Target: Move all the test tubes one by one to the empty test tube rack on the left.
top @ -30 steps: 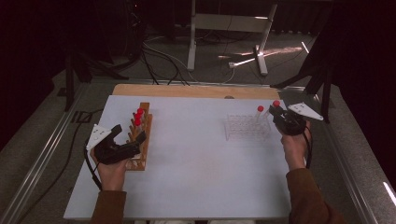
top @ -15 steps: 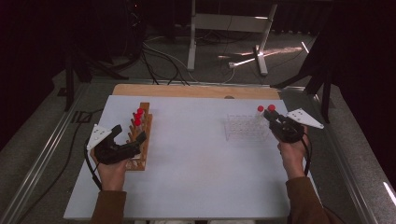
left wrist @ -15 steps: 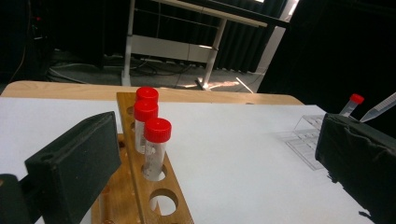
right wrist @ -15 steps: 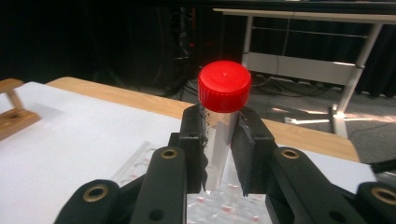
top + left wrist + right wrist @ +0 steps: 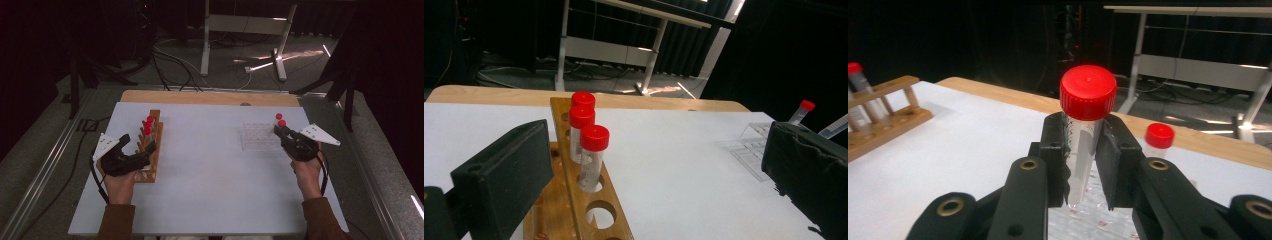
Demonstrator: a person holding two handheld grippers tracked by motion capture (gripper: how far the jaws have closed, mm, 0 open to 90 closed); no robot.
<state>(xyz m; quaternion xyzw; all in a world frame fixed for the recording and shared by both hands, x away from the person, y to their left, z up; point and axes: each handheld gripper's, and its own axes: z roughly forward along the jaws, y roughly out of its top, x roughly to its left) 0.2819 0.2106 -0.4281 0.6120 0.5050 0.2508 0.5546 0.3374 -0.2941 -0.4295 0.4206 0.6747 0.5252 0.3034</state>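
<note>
A wooden rack on the left of the white table holds three red-capped tubes upright in a row. My left gripper stands open at the rack's near end, and its wide-apart jaws touch nothing. My right gripper is shut on a clear red-capped tube, held upright over the right end of a clear plastic rack. Another red-capped tube stands in that rack just behind the held one.
The white board lies on a wooden tabletop whose far edge shows behind it. Cables and metal stand legs lie on the dark floor beyond. Between the two racks the board is bare.
My right gripper has carried its tube leftward and nearer, from beyond the clear rack's right end to close beside the tube standing in it. The left gripper has stayed put.
</note>
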